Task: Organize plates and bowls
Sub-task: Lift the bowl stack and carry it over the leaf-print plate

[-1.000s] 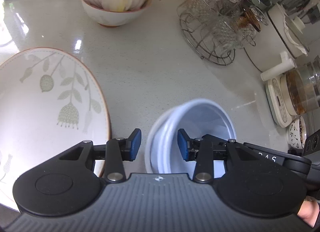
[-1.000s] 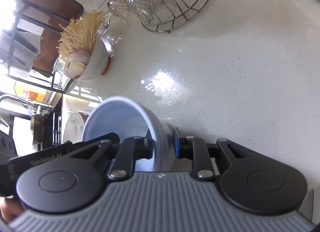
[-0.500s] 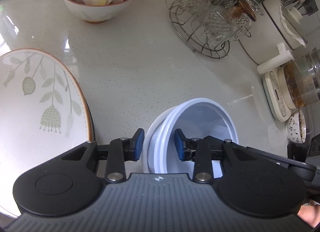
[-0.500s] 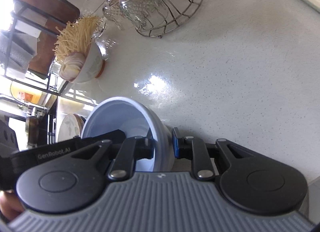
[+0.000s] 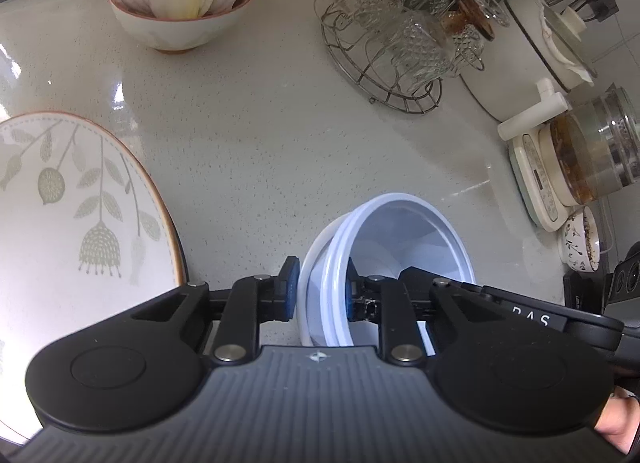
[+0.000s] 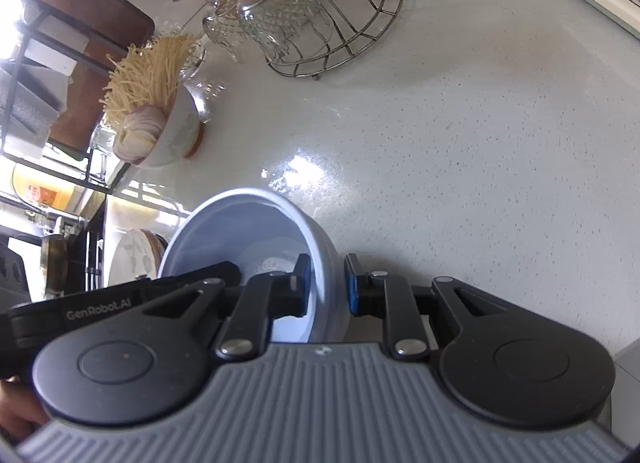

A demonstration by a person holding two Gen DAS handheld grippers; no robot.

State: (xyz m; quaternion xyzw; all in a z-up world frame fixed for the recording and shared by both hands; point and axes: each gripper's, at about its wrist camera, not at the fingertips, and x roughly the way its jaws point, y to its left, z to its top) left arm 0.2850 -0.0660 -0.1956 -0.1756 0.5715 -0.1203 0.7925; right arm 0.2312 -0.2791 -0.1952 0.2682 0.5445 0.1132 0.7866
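A stack of white bowls [image 5: 404,239] sits on the counter low in the left wrist view; it also shows in the right wrist view [image 6: 256,231]. My left gripper [image 5: 320,291] is shut on the stack's left rim, one pad outside and one inside. My right gripper [image 6: 326,287] is shut on the opposite rim in the same way. A large white plate with a leaf pattern and brown rim [image 5: 72,231] lies on the counter to the left; in the right wrist view it [image 6: 132,259] is small, beyond the bowls.
A bowl of onion and dry noodles [image 5: 180,11] stands at the back left. A wire rack of glass cups [image 5: 400,47] stands at the back centre. A white pot [image 5: 532,63], a glass kettle on its base [image 5: 580,167] and a small patterned dish [image 5: 580,239] line the right side.
My left gripper has closed from open onto the bowl stack's rim. My right gripper has kept its hold on the other rim. Both views have shifted slightly.
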